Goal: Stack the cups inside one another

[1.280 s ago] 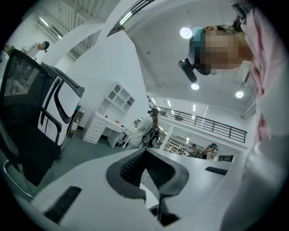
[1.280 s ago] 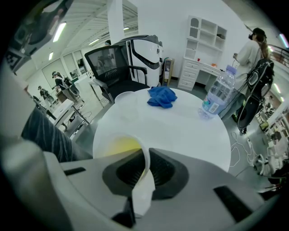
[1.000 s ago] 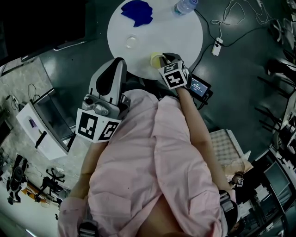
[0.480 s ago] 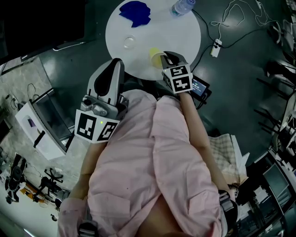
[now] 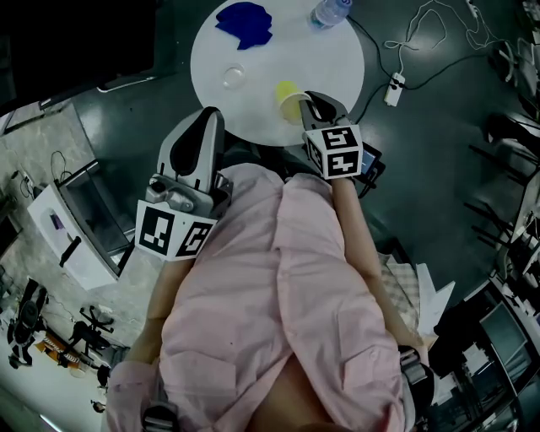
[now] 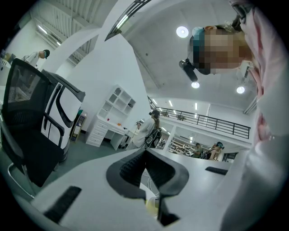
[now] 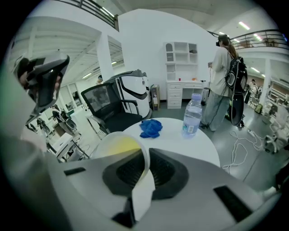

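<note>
Over white table, right gripper pinches empty yellow cup.

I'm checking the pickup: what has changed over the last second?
The right gripper, shut on the wall of the yellow cup, has risen toward the camera, carrying the cup with it. The left gripper, clear cup, blue cloth and bottle stayed put.

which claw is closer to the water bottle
Right. The right claw, gripping the yellow cup, is at the near edge of the table, on the water bottle side. The left claw sits by that edge on the other side, farther away.
</note>
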The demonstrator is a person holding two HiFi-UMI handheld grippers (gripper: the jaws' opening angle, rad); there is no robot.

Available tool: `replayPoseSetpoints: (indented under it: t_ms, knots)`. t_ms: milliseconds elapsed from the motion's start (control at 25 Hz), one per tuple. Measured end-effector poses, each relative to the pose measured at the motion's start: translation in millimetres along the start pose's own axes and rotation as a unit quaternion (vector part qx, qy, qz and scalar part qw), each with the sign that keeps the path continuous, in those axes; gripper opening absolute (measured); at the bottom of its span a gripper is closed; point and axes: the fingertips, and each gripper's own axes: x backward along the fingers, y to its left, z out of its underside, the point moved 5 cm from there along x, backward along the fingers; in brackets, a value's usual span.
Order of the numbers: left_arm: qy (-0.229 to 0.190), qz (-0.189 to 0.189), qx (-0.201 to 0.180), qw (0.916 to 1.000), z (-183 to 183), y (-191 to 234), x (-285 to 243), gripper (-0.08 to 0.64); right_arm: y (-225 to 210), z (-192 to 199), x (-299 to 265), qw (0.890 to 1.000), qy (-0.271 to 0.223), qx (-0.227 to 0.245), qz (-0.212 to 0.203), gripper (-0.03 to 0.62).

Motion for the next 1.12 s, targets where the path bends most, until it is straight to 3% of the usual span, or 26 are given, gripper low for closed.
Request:
replayPoseSetpoints:
  t_ms: [320,800,1120]
  knots:
    - [-0.011,-0.019,-0.013,0.9997,2.9,-11.4,8.6,0.009,-5.1,-9.5,21.4,0.999,-0.041,-0.007,-0.005,0.043]
    - [-0.033,-0.053,-0.040,0.9973,20.7,-46.4,16.3,0.009,-9.7,-32.4,62.3,0.992,-0.112,0.027,-0.044,0.043]
    - [-0.044,-0.075,-0.045,0.9952,33.1,-63.5,16.2,0.009,-19.9,-25.0,75.4,0.991,-0.116,0.046,-0.055,0.043]
